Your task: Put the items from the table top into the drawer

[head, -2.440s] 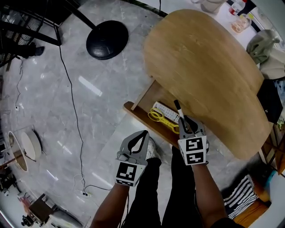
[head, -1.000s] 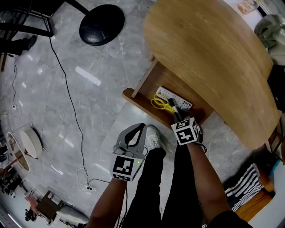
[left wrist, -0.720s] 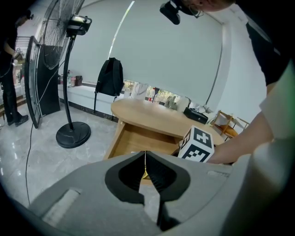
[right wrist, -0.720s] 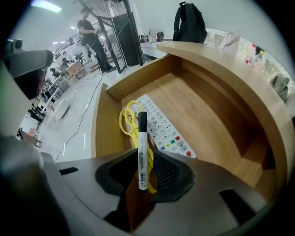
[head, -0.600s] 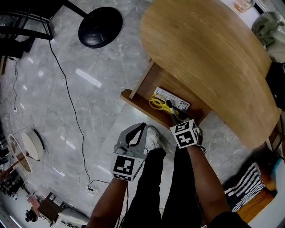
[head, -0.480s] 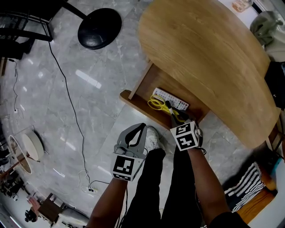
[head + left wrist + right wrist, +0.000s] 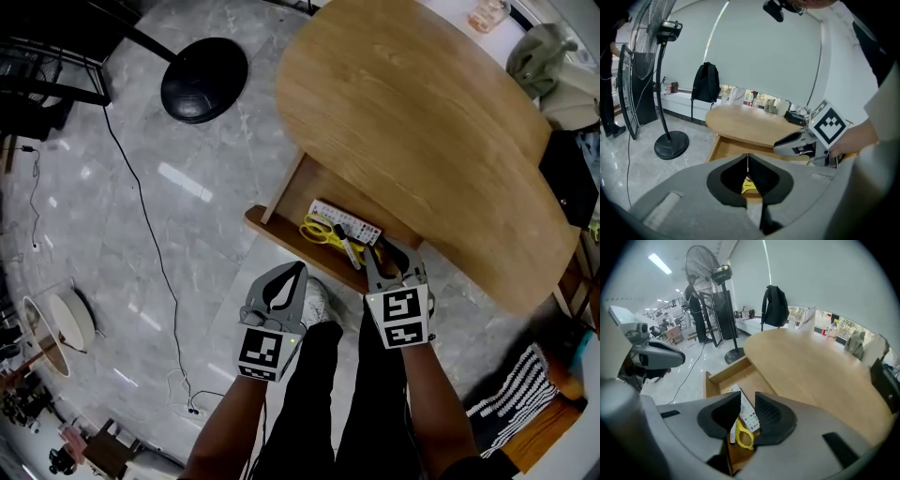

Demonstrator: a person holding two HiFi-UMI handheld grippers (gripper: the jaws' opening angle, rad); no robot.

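The pale oval wooden table top (image 7: 422, 141) looks bare, and the open wooden drawer (image 7: 302, 190) holds the white remote control (image 7: 345, 221), yellow-handled scissors (image 7: 317, 232) and black-capped white marker (image 7: 348, 249) — I judge only closing it is left. Earlier my right gripper (image 7: 394, 255) clamped that marker; now its jaws stand apart, empty, lifted clear — my left gripper (image 7: 294, 274) is closed on nothing.

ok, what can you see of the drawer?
The drawer is light wood like the table, a shallow tray pulled open from under the table's edge. Inside lie a white remote, yellow scissors and a marker; in the head view its left part is bare. The right hand-held gripper hangs above it, jaws apart, nothing between them.
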